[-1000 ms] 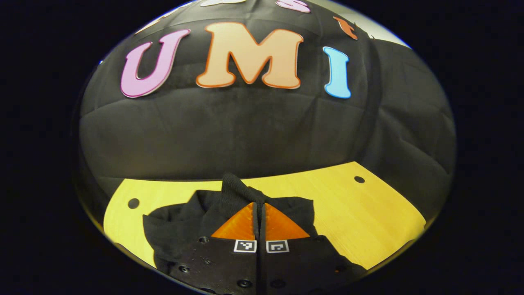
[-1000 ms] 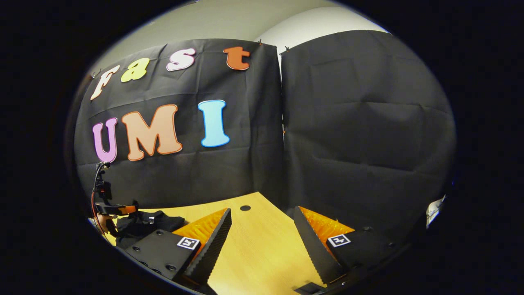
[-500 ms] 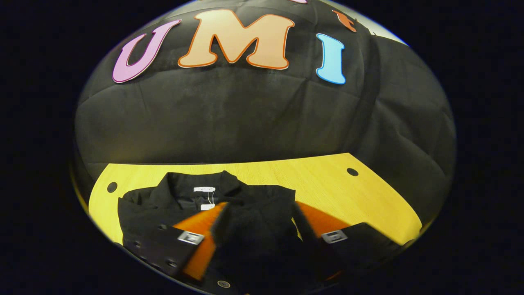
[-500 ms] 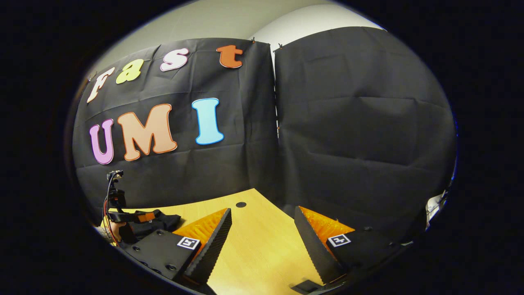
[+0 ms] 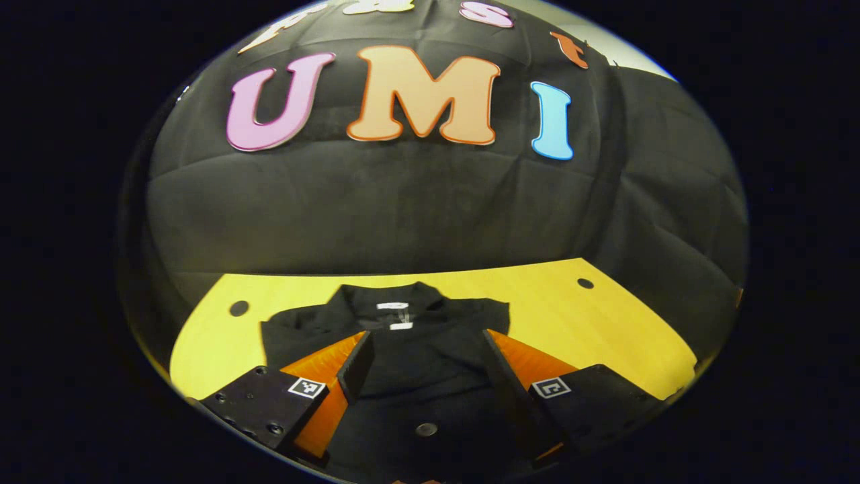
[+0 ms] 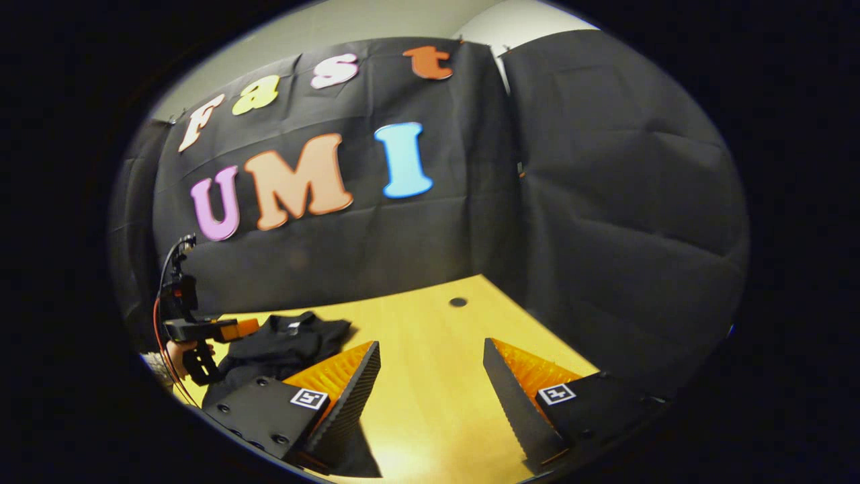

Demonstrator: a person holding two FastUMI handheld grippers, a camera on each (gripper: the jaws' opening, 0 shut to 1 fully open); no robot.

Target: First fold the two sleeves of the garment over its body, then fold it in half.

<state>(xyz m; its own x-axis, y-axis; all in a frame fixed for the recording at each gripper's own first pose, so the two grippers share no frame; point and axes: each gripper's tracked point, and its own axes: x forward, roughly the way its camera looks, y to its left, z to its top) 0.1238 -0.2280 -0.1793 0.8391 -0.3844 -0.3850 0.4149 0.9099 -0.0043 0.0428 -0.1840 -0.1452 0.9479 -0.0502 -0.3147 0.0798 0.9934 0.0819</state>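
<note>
One black garment (image 5: 416,349) lies on the yellow table (image 5: 605,329), right under the left claw (image 5: 423,366), whose fingers are spread with nothing between them. Its lower part is cut off. The right claw (image 6: 430,390), also released, hovers over bare table beside the garment.

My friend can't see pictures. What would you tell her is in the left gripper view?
A black garment lies on a yellow wooden table, collar toward the black cloth wall. The open left hand-held gripper hangs over it, a finger on each side of the cloth, not gripping it.
</note>
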